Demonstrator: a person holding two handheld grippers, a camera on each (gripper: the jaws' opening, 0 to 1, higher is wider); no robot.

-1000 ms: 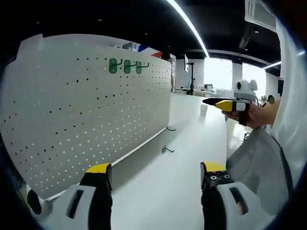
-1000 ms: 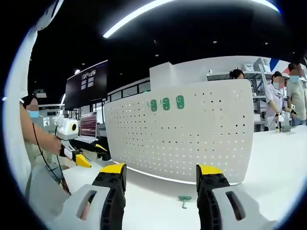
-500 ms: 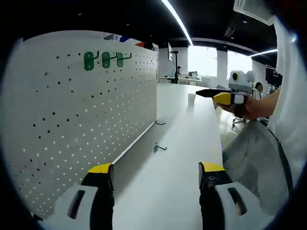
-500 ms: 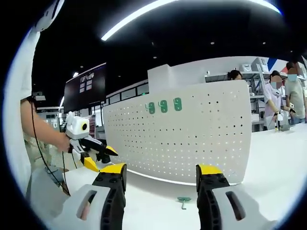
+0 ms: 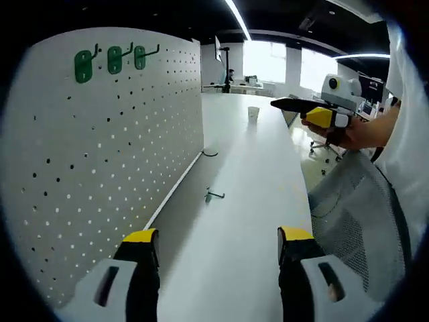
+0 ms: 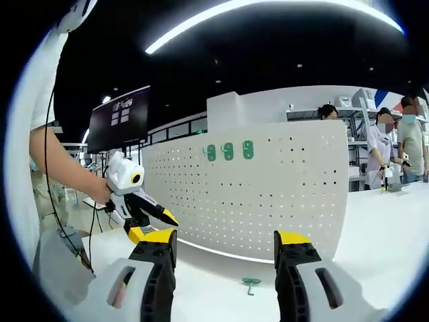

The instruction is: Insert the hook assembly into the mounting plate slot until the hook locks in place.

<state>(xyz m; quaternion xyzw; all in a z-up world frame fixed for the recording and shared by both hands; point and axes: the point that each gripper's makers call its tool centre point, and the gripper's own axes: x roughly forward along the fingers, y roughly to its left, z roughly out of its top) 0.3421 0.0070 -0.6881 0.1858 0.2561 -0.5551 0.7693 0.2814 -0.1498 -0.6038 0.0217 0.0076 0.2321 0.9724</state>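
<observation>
Hook assembly: a small green hook (image 5: pixel 213 195) is seen lying loose on the white table (image 5: pixel 248 221), at centre frame of the left gripper view; in the right gripper view it (image 6: pixel 251 284) sits low at centre, between the jaws, just in front of the board's foot.
Mounting plate: a white pegboard (image 6: pixel 268 194) stands upright on the table, filling the left of the left gripper view (image 5: pixel 87 168).
Hooks already mounted: three green hooks (image 6: pixel 228 151) are hung in a row near the board's top; upper left in the left gripper view (image 5: pixel 110 62).
Left gripper (image 5: pixel 218 245): jaws held apart, nothing between them; seen also at left of the right gripper view (image 6: pixel 144 218).
Right gripper (image 6: pixel 224 245): jaws spread, empty.
Progress: judged as barely begun; the loose hook is not yet picked up, and insertion and locking are left.
Background: people (image 6: pixel 395 144) are visible at far right.
</observation>
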